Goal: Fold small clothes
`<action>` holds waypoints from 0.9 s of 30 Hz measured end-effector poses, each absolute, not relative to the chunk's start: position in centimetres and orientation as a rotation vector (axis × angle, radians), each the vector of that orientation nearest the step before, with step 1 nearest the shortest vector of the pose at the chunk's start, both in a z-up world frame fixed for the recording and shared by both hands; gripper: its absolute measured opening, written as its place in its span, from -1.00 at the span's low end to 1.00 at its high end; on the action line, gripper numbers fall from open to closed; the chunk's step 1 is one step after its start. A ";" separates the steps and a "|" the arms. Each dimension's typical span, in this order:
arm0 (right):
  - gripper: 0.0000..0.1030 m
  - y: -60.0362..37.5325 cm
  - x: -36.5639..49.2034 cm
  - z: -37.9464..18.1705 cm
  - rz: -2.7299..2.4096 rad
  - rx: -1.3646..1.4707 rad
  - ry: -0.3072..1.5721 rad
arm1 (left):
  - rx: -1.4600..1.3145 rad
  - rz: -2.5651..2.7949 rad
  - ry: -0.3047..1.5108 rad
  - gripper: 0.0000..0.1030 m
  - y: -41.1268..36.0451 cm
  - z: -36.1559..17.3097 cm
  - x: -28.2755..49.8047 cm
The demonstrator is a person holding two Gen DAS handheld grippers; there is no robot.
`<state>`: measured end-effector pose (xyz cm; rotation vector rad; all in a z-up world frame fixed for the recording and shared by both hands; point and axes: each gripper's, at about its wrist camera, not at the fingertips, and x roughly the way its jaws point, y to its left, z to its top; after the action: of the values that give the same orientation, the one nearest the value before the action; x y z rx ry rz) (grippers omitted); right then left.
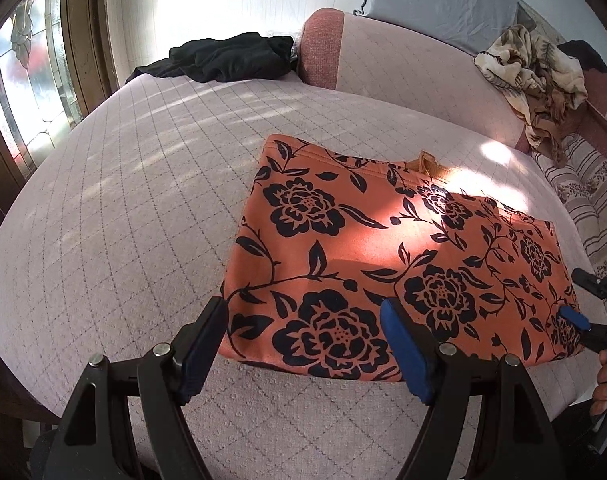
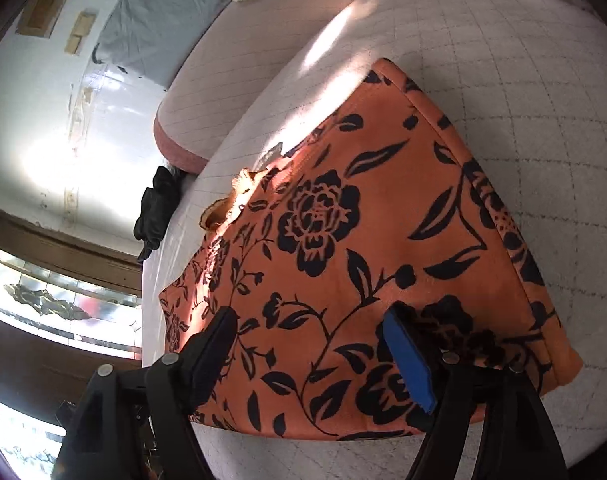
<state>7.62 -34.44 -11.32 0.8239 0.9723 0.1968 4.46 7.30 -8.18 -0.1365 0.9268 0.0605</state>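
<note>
Orange black-floral fabric garment (image 1: 383, 256), folded flat, near front edge of quilted pink bed (image 1: 123, 220). Left gripper (image 1: 303, 340) and right gripper (image 2: 309, 354) fingers wide open, holding nothing, poised over near hem. Risk: pinching top layer only, fold slipping apart.

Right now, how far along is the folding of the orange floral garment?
The orange floral garment already lies folded into a flat rectangle on the quilted surface. Both tongs, left and right, are open over its near edge, gripping nothing. Possibly another fold; the black clothing looks unfolded.
</note>
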 end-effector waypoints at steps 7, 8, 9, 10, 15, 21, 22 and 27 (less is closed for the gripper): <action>0.63 -35.9 8.8 -13.1 0.191 0.906 0.958 | -0.154 0.035 0.967 0.53 6.8 -9.5 4.8; 0.64 -36.0 8.3 -12.0 0.176 0.916 0.938 | -0.142 0.029 0.960 0.53 6.5 -9.5 4.8; 0.64 -36.0 7.4 -10.7 0.170 0.887 0.901 | -0.130 0.028 0.954 0.53 6.1 -9.5 4.8; 0.64 -36.0 6.4 -9.4 0.178 0.862 0.868 | -0.125 0.023 0.952 0.53 5.9 -9.5 4.9; 0.67 -35.9 -0.4 -10.2 0.157 0.966 0.890 | -0.122 -0.007 0.948 0.53 4.5 -9.8 5.1; 0.69 -37.5 -2.7 -15.3 0.088 1.162 0.909 | -0.086 0.001 0.950 0.53 3.5 -10.2 4.6; 0.69 -37.9 -2.3 -15.1 0.082 1.158 0.887 | -0.089 0.007 0.950 0.53 3.5 -10.2 4.7; 0.66 -40.1 -0.3 -15.7 0.009 1.259 0.819 | -0.064 0.004 0.941 0.53 2.6 -10.1 4.8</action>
<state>-0.26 -40.07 -15.72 1.2589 0.8188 0.0091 4.79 2.57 -10.05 -0.0638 0.9408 0.0042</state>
